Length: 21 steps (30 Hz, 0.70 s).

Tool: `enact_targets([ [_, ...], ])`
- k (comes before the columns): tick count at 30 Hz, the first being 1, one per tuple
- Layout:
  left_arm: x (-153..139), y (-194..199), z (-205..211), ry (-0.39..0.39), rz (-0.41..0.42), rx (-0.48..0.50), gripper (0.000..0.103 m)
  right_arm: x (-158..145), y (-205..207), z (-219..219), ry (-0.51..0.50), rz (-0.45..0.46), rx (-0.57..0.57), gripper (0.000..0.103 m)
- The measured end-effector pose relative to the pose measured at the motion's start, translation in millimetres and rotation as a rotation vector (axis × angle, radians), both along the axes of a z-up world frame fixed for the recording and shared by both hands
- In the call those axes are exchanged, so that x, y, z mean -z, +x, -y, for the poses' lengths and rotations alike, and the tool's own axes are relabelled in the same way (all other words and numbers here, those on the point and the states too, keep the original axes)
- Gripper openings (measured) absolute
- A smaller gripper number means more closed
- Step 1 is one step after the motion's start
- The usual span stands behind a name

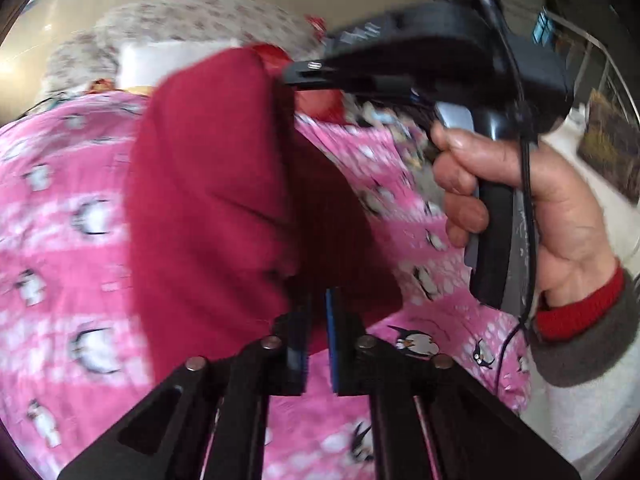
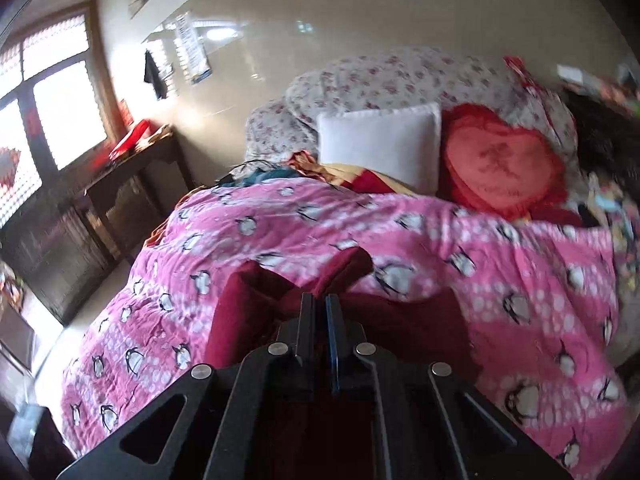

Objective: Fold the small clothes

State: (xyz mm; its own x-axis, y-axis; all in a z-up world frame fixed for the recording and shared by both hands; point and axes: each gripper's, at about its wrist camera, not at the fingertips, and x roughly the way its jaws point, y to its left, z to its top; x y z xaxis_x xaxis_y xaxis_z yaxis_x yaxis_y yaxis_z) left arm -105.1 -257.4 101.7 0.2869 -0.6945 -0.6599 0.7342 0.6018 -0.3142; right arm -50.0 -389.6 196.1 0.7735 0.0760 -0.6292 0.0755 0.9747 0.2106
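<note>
The bed with its pink penguin-print quilt leaves open quilt on either side of the dark red garment; a white pillow and a red heart-shaped cushion lie at the far end. The left gripper is clamped together on the garment's soft, thick cloth, which hangs up off the quilt. The right gripper, held in a hand, pinches another part of the same garment, jaws together.
</note>
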Motion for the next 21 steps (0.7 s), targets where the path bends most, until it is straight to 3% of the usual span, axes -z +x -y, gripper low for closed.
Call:
enact_targets([
  [3, 30, 4, 42, 0.072, -0.043, 0.039, 0.004, 27, -10, 26, 0.065, -0.048, 0.016, 0.006],
  [6, 47, -1, 60, 0.131, -0.009, 0.034, 0.004, 38, -27, 54, 0.096, -0.037, 0.105, 0.007],
  [7, 48, -2, 62, 0.136, -0.002, 0.033, 0.004, 39, -33, 66, 0.154, -0.026, 0.122, 0.008],
  [9, 45, -6, 63, 0.130, 0.010, 0.037, 0.004, 39, -43, 79, 0.277, 0.012, 0.110, 0.025],
  [11, 43, -3, 61, 0.124, 0.008, 0.038, 0.004, 36, -47, 75, 0.357, 0.052, 0.050, 0.084],
  [12, 42, -4, 59, 0.125, 0.005, 0.041, 0.004, 37, -44, 70, 0.375, 0.054, 0.023, 0.091],
  [18, 22, -39, 8, 0.097, 0.007, 0.115, 0.005, 56, -9, 32, 0.426, -0.052, -0.073, 0.092],
  [19, 17, -44, -5, 0.087, 0.016, 0.128, 0.011, 60, -7, 28, 0.426, -0.059, -0.085, 0.092],
  [21, 9, -45, -36, 0.070, 0.037, 0.107, 0.032, 71, 3, 20, 0.415, -0.096, -0.075, 0.092],
])
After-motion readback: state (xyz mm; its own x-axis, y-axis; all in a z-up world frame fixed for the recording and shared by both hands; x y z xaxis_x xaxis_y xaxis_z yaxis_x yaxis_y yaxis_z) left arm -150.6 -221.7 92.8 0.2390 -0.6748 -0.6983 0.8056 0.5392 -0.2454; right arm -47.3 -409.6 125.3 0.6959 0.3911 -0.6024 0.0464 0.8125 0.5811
